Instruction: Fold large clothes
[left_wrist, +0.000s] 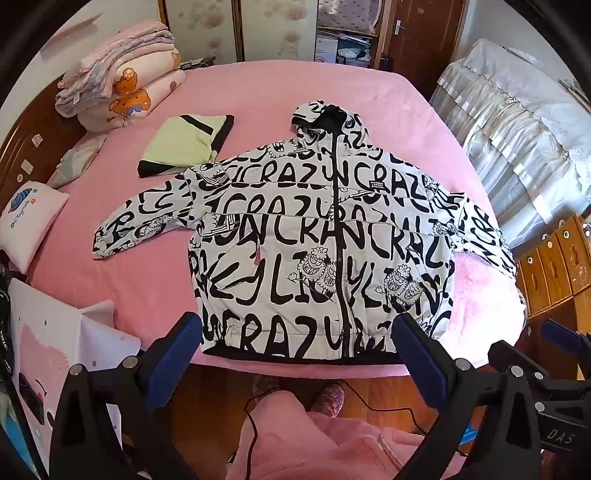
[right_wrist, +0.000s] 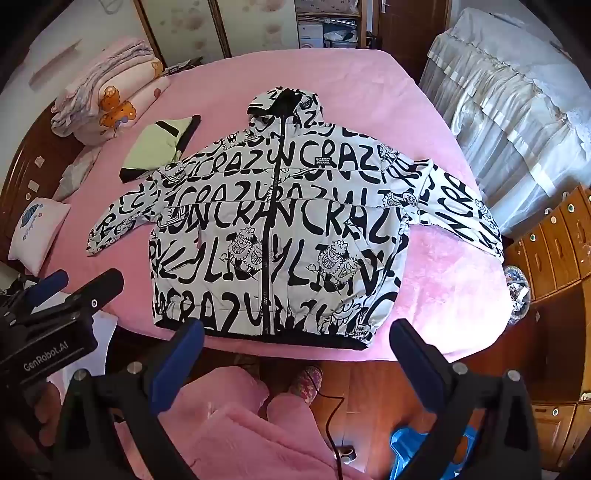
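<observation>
A: Okay, quick check, where's the jacket (left_wrist: 317, 236)?

B: Flat on the pink bed (left_wrist: 258, 92), front up, zipped, hood away from me, both sleeves spread out. Hem sits at the near bed edge.

A: Left gripper (left_wrist: 299, 328)?

B: I've got its fingers (left_wrist: 177, 347) spread wide, gripping nothing. They sit at the hem, one near each bottom corner; can't tell if they touch the fabric.

A: Right gripper (right_wrist: 297, 336)?

B: Same, fingers (right_wrist: 413, 354) parted and empty. Left one over the hem left of the zipper, right one just past the jacket's right bottom corner.

A: Anything else on the bed?

B: Folded green garment (left_wrist: 186, 146) touching the left shoulder, stacked quilts (left_wrist: 122, 81) and a pillow (left_wrist: 27, 221) further left.
</observation>
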